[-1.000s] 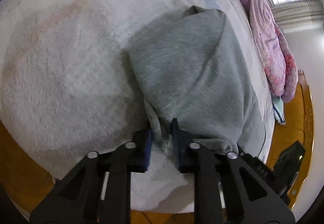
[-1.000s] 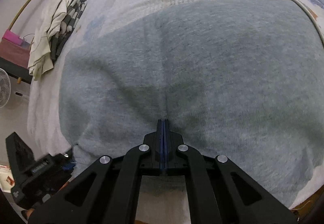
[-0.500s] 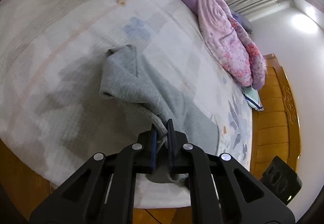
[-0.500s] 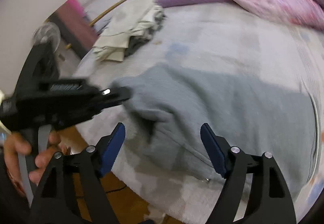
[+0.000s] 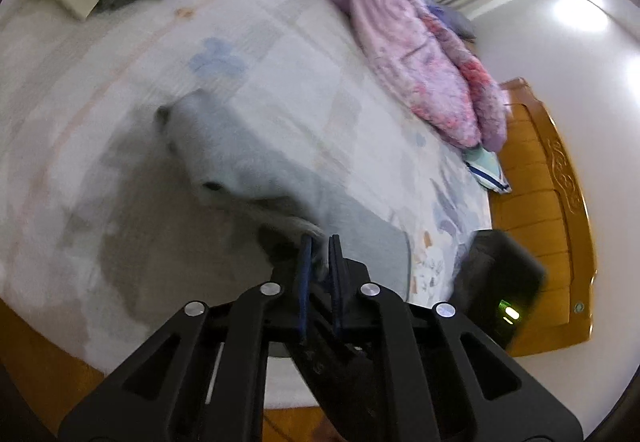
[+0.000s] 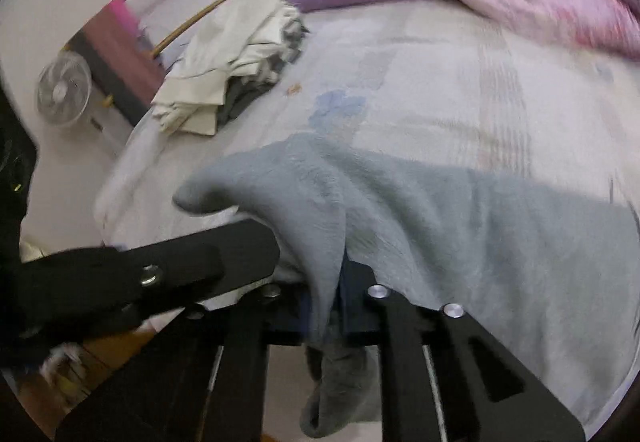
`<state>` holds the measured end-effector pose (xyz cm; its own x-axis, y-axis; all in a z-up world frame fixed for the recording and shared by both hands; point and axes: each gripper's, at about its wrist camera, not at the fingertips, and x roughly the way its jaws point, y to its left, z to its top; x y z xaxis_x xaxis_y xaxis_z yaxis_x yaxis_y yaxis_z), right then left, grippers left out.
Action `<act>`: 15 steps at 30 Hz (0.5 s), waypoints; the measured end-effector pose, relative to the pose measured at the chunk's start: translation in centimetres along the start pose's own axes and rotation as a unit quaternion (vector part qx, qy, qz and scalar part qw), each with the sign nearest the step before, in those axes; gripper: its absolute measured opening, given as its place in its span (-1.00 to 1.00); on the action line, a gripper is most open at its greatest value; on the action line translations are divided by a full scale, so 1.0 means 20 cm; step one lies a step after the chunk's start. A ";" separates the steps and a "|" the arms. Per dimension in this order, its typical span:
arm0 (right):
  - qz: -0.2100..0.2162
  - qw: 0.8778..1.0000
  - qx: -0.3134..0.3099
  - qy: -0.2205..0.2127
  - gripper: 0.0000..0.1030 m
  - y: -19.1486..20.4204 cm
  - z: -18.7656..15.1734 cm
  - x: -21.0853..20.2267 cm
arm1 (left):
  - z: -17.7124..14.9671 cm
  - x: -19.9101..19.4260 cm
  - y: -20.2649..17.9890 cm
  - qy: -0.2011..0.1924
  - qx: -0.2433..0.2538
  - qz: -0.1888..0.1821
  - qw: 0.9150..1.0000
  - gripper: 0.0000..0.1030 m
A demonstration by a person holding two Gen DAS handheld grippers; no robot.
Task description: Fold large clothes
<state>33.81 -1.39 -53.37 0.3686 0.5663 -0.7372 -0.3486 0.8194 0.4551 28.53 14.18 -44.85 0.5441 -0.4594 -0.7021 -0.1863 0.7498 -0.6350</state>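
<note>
Fingers of the left gripper [image 5: 319, 242] are pinched nearly together on a bunched edge of the soft grey fleece garment [image 5: 244, 158], and beside them the right gripper [image 6: 320, 306] has a fold of the same cloth draped down between its fingers; those look closed on it, though the fabric hides the tips, so I cannot say for certain. From the right wrist view the left tool crosses low at the left, close against the lifted corner, so both grips sit near each other at the near edge of the bed. The garment is partly raised there and trails away flat across the pale patterned bedsheet [image 5: 280, 54] toward the middle of the mattress. My reading is that the fold is in its lifting stage: the near hem is gathered and up, not yet carried over. Next would be to draw both grips apart so the edge goes taut, then sweep it forward over the part lying flat and lay it down square; with fleece this limp, a slack edge would likely crumple instead of creasing. Farther off lie a heap of cream and dark clothes [image 6: 236, 54] at the far left corner, a rumpled pink and purple quilt [image 5: 420, 42] along the far side, and the carved orange wooden bed frame [image 5: 548, 178] beyond it.
</note>
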 end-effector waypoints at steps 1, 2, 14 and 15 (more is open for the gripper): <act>0.009 0.999 0.032 -0.008 -0.83 -0.04 0.00 -0.03 | 0.00 -0.01 -0.05 -0.010 0.012 -0.008 1.000 -0.73; 0.023 0.996 0.078 -0.022 -0.83 -0.12 0.00 -0.08 | 0.00 -0.03 -0.09 -0.017 0.019 -0.015 1.000 -0.47; 0.041 0.917 0.371 -0.140 -0.84 -0.82 -0.19 -0.56 | -0.05 0.28 -0.30 0.019 0.028 0.024 0.999 0.21; 0.035 0.912 0.382 -0.146 -0.85 -0.86 -0.22 -0.59 | -0.07 0.34 -0.29 0.033 0.027 0.029 0.999 0.27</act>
<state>31.64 -22.53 -54.72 0.6208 0.5281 -0.5793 0.2802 0.5407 0.7932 32.23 5.96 -46.37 0.4776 -0.4441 -0.7581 -0.1702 0.7997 -0.5757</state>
